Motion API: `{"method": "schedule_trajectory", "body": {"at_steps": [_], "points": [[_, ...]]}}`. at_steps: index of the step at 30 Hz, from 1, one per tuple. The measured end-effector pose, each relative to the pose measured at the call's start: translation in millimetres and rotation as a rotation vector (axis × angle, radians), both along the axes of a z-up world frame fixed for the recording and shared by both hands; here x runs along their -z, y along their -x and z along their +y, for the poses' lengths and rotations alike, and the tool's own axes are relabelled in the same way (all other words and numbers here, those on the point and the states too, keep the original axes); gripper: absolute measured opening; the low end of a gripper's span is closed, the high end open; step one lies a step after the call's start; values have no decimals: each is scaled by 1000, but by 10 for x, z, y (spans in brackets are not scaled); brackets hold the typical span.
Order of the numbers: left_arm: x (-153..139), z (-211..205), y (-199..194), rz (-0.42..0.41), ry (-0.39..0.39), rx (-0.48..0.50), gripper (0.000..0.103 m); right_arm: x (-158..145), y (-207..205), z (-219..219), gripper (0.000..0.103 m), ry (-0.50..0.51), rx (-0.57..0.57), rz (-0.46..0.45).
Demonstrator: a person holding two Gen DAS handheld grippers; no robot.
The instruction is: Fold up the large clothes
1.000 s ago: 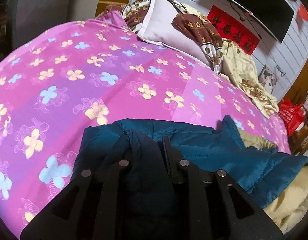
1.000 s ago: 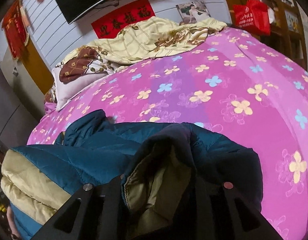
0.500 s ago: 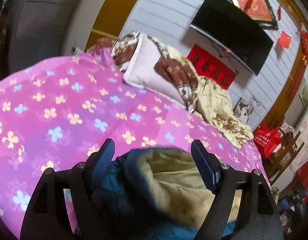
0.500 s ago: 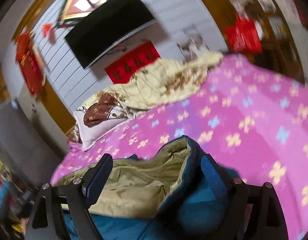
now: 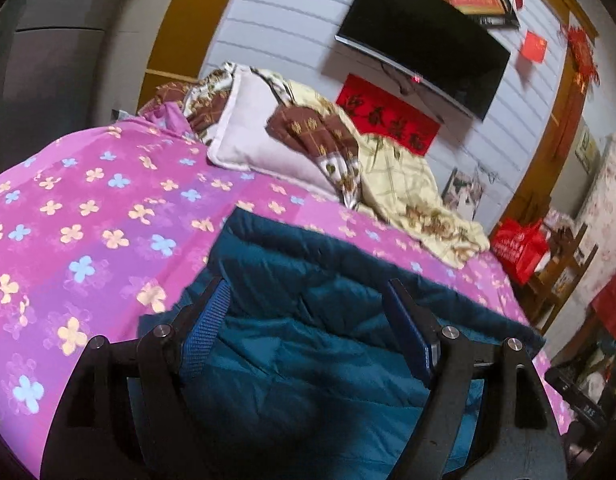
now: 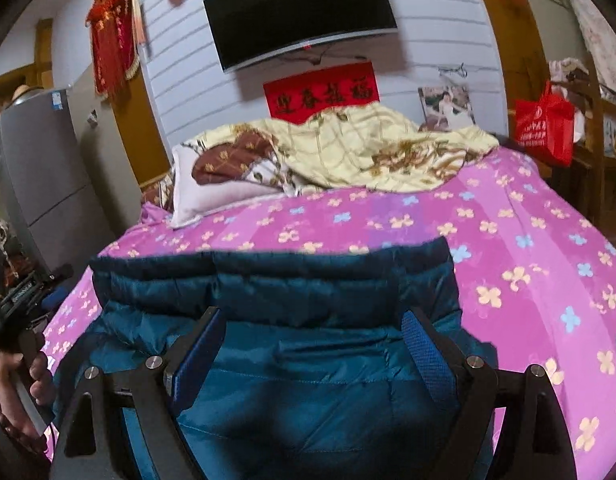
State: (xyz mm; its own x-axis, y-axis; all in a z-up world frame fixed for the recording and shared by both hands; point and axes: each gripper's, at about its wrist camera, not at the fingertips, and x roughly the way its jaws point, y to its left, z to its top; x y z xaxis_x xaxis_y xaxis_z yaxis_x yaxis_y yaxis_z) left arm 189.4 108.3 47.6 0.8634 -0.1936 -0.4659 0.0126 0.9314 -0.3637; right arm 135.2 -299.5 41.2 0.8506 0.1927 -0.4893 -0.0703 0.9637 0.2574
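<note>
Right, both grippers hang above the teal quilted jacket [image 5: 308,320], which lies folded on the near part of the bed [image 5: 88,208], its pink flowered cover showing on either side and beyond. The left gripper [image 5: 308,320] has its fingers spread wide, blue pads [image 5: 206,320] facing one another across the fabric, with nothing pinched between them. Same story on the right gripper [image 6: 312,344]: jaws gaping, the blue pads [image 6: 426,354] well apart, jacket [image 6: 308,360] below and no hold on it. From the right wrist view the jacket's far edge runs straight across the bed [image 6: 528,240], a darker band of padding along it and a lighter teal panel nearer the camera. From the left wrist view that same edge slants from near left to far right. At the far end of the bed sits a pale pillow [image 5: 260,148] on the left, with a cream and brown patterned quilt [image 6: 368,152] heaped beside it. On the far wall a dark television [image 6: 300,12] hangs over a red banner [image 6: 322,92]. A red bag [image 6: 546,124] hangs at the far right. At the near left of the right wrist view, a hand [image 6: 20,392] grips a handle
</note>
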Motion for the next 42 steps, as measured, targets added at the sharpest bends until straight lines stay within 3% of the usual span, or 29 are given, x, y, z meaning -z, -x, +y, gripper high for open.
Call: {"method": "schedule_trajectory", "body": {"at_steps": [4,6,7,9,13,19,23,26,28,30,32,34,36,38,42], "points": [[134,-250,-211,114,-76,21,79,118,-273,74,89,-1,7,136],[248,-387,-331,181,-138,45,79,176,-429,100,94,-24,16,204],[313,-453,-388,208,-180,52,79,223,-531,122,103,-43,-5,246],[474,-520,-481,253,-248,36,79,334,-699,158,103,-42,-16,316],[752,-395,-638,331,-242,-4,79,622,-941,80,103,0,42,418],[824,-261,-645,325,-212,-22,81,815,-1094,-53,103,19,38,420],[627,-254,-506,287,-212,-68,80,789,-1105,-37,103,23,54,405],[296,-447,-308,187,-165,40,80,602,-1015,51,103,86,81,369],[165,-717,-188,146,-206,125,80,343,-860,211,103,104,54,304],[218,-990,-142,162,-296,193,80,171,-698,384,103,112,47,271],[413,-1110,-176,214,-369,187,80,141,-556,568,103,147,45,274],[654,-1060,-263,287,-336,174,82,285,-536,701,103,201,40,309],[683,-1006,-297,292,-293,173,84,546,-607,715,103,202,20,373],[705,-997,-306,289,-285,170,85,622,-617,626,103,145,11,366],[728,-1048,-308,276,-311,163,86,680,-640,642,103,157,-7,340]]}}
